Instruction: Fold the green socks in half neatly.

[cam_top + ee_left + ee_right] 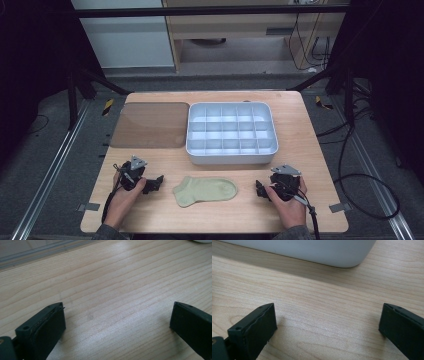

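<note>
While both tools sat low on the wooden table (300, 125), I checked them from the left across. My left gripper (159, 181) rested near the table's front edge, its jaws spread wide with nothing but bare wood grain between them in the left gripper view; its tips pointed toward the middle of the table. Just beyond those tips lay the pale green sock (205, 190), flat on the wood, toe end toward the left gripper and cuff toward the right, apart from both sets of jaws. My right gripper (259, 189) sat on the sock's other side, also released, jaws wide over bare table. In the right gripper view the rounded corner of the white divided tray (317, 252) stood just ahead. Behind the sock, the tray (231, 156) sat mid-table with a brown mat (150, 124) to its left; whether the mat was a lid I could not tell.
</note>
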Action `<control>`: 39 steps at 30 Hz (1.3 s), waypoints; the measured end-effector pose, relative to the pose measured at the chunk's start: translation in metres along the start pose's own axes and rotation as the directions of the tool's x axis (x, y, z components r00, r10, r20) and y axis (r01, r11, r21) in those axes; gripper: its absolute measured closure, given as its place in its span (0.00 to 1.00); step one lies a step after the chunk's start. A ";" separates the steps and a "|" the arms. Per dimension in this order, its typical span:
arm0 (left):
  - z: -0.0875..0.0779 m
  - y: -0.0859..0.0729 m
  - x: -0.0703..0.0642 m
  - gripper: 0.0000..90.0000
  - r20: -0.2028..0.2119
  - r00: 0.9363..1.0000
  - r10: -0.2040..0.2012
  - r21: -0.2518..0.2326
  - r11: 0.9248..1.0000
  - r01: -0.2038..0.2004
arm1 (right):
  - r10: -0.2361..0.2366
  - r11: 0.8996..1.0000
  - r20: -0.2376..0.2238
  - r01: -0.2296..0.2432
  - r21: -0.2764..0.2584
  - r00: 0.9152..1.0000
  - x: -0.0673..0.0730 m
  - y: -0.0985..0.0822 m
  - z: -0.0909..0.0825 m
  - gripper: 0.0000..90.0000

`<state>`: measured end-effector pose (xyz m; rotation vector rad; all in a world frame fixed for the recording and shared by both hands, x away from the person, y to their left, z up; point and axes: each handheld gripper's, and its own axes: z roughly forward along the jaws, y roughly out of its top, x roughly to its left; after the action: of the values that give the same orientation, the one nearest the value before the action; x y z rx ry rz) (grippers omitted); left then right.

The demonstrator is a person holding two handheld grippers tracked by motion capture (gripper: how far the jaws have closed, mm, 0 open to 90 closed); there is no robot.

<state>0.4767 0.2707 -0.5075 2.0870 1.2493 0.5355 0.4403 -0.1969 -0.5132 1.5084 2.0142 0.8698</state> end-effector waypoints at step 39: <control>-0.040 0.031 -0.076 0.36 0.152 0.976 0.155 0.086 0.982 -0.169 | -0.111 0.975 -0.359 0.171 0.140 0.927 0.077 0.056 -0.009 0.74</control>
<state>0.4363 0.2053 -0.4588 2.2809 1.0483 0.3921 0.4491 -0.1142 -0.4667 1.3442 2.4768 0.9841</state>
